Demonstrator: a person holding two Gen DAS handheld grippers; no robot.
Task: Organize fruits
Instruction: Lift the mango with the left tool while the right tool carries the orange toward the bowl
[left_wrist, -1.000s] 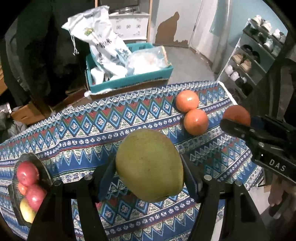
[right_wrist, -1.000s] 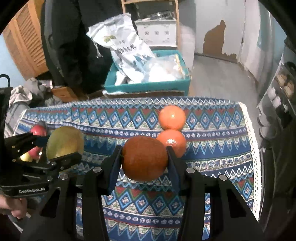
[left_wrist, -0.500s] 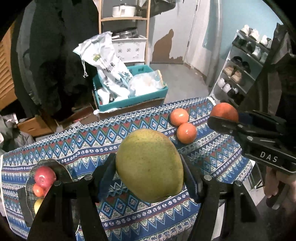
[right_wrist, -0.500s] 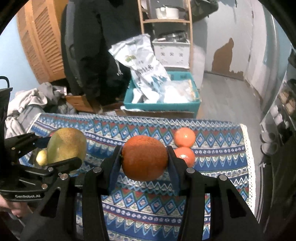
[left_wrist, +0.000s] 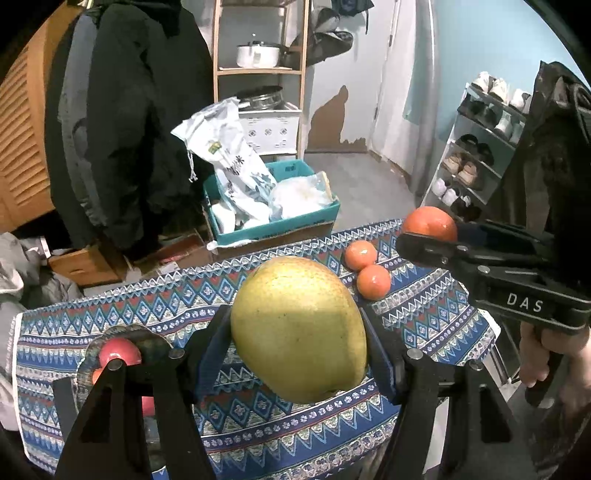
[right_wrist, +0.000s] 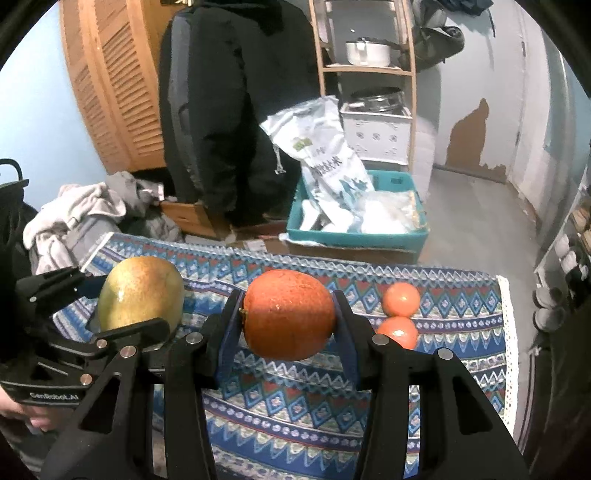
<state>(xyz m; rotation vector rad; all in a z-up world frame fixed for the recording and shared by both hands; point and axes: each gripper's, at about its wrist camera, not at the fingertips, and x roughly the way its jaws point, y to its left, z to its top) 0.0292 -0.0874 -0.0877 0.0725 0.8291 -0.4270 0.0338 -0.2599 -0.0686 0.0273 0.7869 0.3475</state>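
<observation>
My left gripper (left_wrist: 299, 332) is shut on a large yellow-green mango (left_wrist: 297, 326), held high above the patterned tablecloth (left_wrist: 258, 435). It also shows in the right wrist view (right_wrist: 140, 295). My right gripper (right_wrist: 290, 317) is shut on a big orange (right_wrist: 290, 314), which shows at the right of the left wrist view (left_wrist: 430, 223). Two smaller oranges (left_wrist: 373, 281) lie touching on the cloth at the far right (right_wrist: 400, 299). A dark fruit dish (left_wrist: 88, 365) with a red apple (left_wrist: 119, 352) sits at the left, partly hidden by my finger.
Beyond the table's far edge a teal crate (left_wrist: 273, 225) holds bags on the floor. A dark coat (left_wrist: 140, 110) hangs behind it. A shoe rack (left_wrist: 476, 162) stands at the right. Clothes (right_wrist: 77, 210) are piled at the left.
Both grippers have risen and pulled back from the table with their fruit still held. The table now looks smaller and lower, and more of the room shows.
</observation>
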